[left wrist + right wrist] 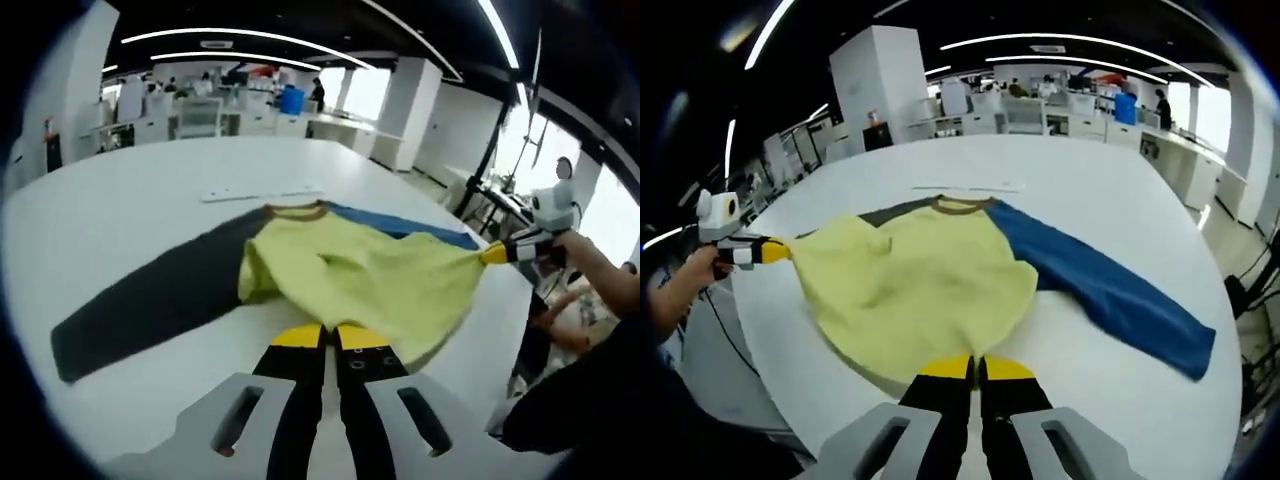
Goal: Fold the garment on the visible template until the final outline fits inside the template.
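White table, large, rounded at the edges. Lying on it: 1 garment with yellow body, brown collar, 1 dark grey sleeve and 1 blue sleeve, both spread flat. Beyond the collar lies 1 pale strip, flat on the surface.

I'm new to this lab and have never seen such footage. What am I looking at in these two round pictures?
A person holds a two-jaw gripper in each hand; a camera rides on each. One picture looks along the left gripper, the other along the right gripper. On the white table lies a shirt with a yellow body, one blue sleeve and one dark grey sleeve. Both grippers are shut on the shirt's hem, at opposite corners. Each gripper also appears at the edge of the other's picture.
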The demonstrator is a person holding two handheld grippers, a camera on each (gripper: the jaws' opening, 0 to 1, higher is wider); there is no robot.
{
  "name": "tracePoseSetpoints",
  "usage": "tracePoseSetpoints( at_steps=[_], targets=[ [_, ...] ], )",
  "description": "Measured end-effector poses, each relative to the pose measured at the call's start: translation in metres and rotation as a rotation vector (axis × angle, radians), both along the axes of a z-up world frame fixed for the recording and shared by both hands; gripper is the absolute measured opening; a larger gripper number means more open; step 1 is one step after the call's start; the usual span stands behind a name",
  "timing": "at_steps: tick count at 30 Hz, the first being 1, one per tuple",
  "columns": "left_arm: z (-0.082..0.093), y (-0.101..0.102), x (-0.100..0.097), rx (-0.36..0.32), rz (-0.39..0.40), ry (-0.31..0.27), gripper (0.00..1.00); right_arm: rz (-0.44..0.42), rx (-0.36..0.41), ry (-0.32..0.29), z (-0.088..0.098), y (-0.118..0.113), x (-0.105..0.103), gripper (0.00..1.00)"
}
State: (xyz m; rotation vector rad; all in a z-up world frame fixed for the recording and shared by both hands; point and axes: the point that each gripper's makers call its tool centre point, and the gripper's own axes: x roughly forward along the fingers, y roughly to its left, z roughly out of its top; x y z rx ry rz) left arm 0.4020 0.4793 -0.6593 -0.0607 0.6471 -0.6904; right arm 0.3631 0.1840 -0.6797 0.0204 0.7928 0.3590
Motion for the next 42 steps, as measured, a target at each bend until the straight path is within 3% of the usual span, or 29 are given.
tracePoseSetpoints(
  at_steps=[6,14,19,23,34,42],
  targets=[
    [0.004,0.010,-0.032,0.002,0.016,0.031,0.01,0.022,0.010,0.009,0.005,0.004,-0.026,0.00],
    [-0.011,0.019,-0.066,0.004,0.057,0.116,0.01,0.025,0.018,0.042,0.000,0.005,-0.052,0.00],
    [-0.022,0.025,-0.077,0.003,0.087,0.167,0.01,0.015,0.037,0.082,-0.012,0.006,-0.067,0.00],
    [-0.034,0.029,-0.083,-0.024,0.128,0.241,0.01,0.007,0.048,0.118,-0.021,0.009,-0.078,0.00],
    [-0.077,0.047,-0.098,0.069,0.179,0.368,0.01,-0.049,0.029,0.194,-0.063,0.000,-0.096,0.00],
    [-0.102,0.052,-0.105,0.097,0.227,0.439,0.01,-0.036,-0.025,0.206,-0.079,-0.003,-0.097,0.00]
  ],
)
